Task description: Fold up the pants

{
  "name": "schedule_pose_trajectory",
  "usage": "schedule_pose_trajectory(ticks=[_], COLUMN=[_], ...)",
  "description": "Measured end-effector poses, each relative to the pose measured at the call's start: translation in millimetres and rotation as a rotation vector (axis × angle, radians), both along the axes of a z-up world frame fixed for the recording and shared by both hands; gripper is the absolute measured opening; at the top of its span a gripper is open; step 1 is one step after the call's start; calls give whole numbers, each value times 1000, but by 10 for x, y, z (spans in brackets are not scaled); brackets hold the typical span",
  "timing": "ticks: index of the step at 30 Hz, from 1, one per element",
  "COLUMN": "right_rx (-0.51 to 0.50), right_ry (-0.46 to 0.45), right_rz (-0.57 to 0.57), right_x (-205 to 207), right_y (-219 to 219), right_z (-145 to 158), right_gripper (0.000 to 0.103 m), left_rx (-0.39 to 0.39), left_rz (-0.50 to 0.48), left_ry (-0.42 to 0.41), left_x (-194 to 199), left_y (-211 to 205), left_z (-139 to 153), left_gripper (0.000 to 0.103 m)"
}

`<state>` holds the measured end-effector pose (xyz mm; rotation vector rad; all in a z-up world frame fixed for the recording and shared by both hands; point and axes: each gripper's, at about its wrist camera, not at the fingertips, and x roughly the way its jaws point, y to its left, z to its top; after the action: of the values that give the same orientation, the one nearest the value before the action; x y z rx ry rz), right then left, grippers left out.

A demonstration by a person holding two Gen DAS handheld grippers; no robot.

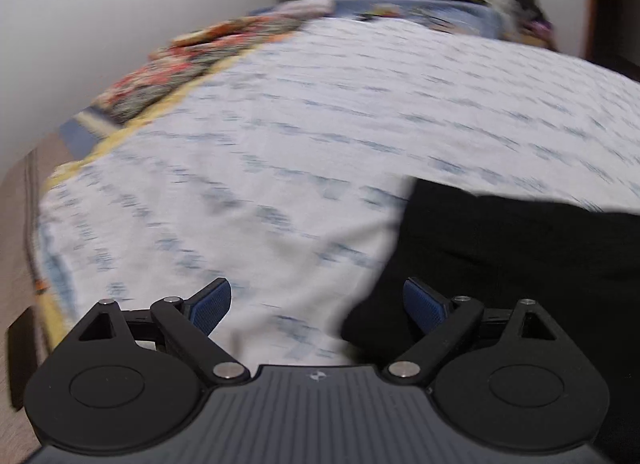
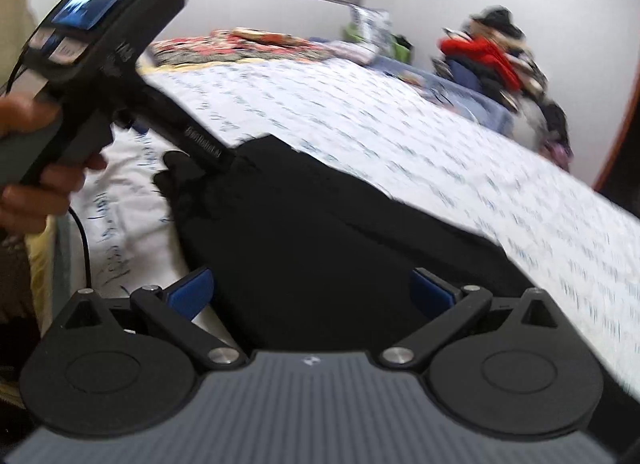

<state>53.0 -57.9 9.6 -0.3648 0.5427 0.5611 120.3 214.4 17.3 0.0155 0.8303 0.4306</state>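
Note:
Black pants (image 2: pixel 312 232) lie folded on a white bedsheet with blue print (image 2: pixel 400 127). In the left wrist view the pants (image 1: pixel 520 256) fill the lower right. My left gripper (image 1: pixel 318 306) is open, its right blue pad (image 1: pixel 426 310) over the pants' left edge, its left pad over the sheet (image 1: pixel 260 183). In the right wrist view the left gripper's body (image 2: pixel 108 51) reaches down to the pants' far left corner; its fingertips are hidden. My right gripper (image 2: pixel 312 288) is open and empty above the near part of the pants.
A red floral blanket (image 2: pixel 240 43) lies along the bed's far side by the white wall. A pile of clothes with a red garment (image 2: pixel 492 55) sits at the far end. The bed's left edge (image 1: pixel 52 191) drops to the floor.

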Motion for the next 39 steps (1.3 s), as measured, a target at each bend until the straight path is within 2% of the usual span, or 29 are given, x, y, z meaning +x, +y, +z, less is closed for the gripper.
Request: schedule_pose_trajectory(ticks=[3,5,7,8,9,10,12,15,20,21,23,24,27,30,32,33,34,39], right_rx=[-63,-109,-172,-186,-187,-185,-186,-218,-204,-215,-247,-277,-403,-496,-541,-539,-507,-169], right_ry=[-85,-160,-210,-209,-191,-165,-142,-147,-111,-108,-103,-112,-259,-345,-399,-414,-405,-158], right_rz=[83,160,225,253,277,302,327,326,322,323,330,343,342,336,330,333,331,246], right_x=[-32,-65,-69,-51,-23,20,97,182,216,219,214,170,-51,-135,-129,-103,-81,256], right_y=[249,475,731,852,946,1052,1210,1396,1437,1445,1483,1491,1523,1551,1588,1596,1582,1301], right_z=[52,62,21,-3,-22,-50,-107,-189,-209,-220,-271,-294,-382,-521,-629,-644,-631,-288], right_gripper=[103,99,70,61,49,42,41,35,31,28,29,29,35,35,35,31,14,11], left_rx=[-43,-60,-65,-64,-65,-65,-65,-63,-78,-87,-106,-110,-125,-225,-329,-387,-447,-696], left_rz=[96,143,170,175,175,174,168,157,150,148,143,142,143,113,79,64,49,55], left_ry=[-13,-12,-7,-3,2,7,16,25,15,15,18,17,11,4,5,7,11,-37], left_x=[-48,-91,-137,-160,-176,-189,-202,-205,-206,-204,-210,-218,-237,-240,-241,-238,-235,-216], left_y=[331,497,601,627,650,660,668,662,667,669,679,684,702,723,721,717,724,777], left_z=[67,79,69,61,50,36,5,-25,-32,-33,-36,-36,-21,-23,-45,-73,-98,-145], left_gripper=[94,94,94,94,94,94,94,94,94,94,94,94,94,94,94,94,94,94])
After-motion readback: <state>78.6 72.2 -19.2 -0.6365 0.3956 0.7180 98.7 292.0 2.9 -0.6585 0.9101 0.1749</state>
